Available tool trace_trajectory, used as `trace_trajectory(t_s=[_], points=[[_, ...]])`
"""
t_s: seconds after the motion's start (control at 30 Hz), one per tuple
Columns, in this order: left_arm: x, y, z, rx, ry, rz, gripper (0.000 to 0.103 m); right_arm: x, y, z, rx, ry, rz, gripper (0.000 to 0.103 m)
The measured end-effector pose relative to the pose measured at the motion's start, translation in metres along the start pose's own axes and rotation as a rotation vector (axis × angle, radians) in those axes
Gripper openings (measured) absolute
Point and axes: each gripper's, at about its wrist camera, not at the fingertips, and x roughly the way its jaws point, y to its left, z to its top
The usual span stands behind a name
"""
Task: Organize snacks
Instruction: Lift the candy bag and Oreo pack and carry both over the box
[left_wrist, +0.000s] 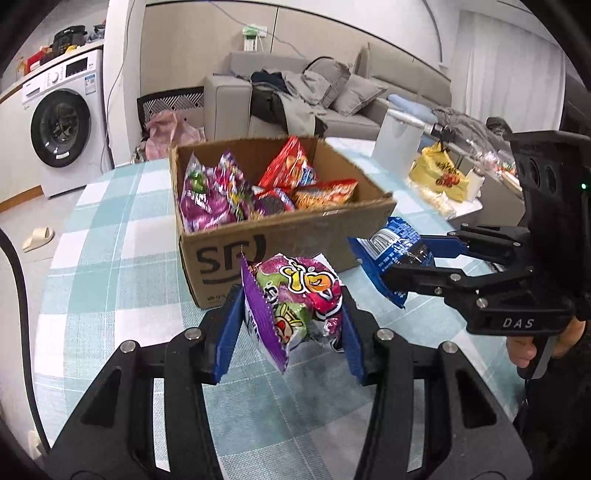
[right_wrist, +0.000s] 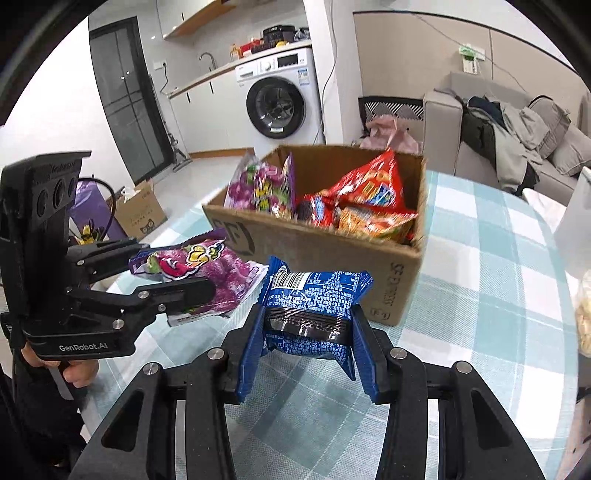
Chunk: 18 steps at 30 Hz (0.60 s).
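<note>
An open cardboard box (left_wrist: 295, 240) (right_wrist: 325, 254) stands on the checked tablecloth, holding several purple and red snack bags. My left gripper (left_wrist: 286, 317) is shut on a purple snack bag (left_wrist: 295, 299), lifted above the cloth in front of the box. From the right wrist view the same bag (right_wrist: 207, 273) shows at the left, between the left gripper's fingers. My right gripper (right_wrist: 308, 328) is shut on a blue snack pack (right_wrist: 314, 299), also raised before the box. The left wrist view shows that blue pack (left_wrist: 391, 251) beside the box's right front corner.
The table (left_wrist: 110, 258) is round with a pale blue checked cloth. A yellow bag (left_wrist: 443, 173) and a white stand sit at the far right. A washing machine (right_wrist: 280, 99), a sofa with clothes (left_wrist: 314, 96) and a box on the floor (right_wrist: 140, 210) lie beyond.
</note>
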Motion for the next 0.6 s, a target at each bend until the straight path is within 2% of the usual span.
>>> trace_trajectory(t_s=[0.33,0.6], points=[[-0.042,0.001,0.012,-0.024,-0.097,0.029,0.046,-0.028,-0.005,0.007,0.022,-0.082,-0.016,0.045],[-0.05,-0.002,0.018,-0.041,-0.129,0.056,0.046,-0.029,-0.007,0.013,0.038,-0.124,-0.019,0.046]])
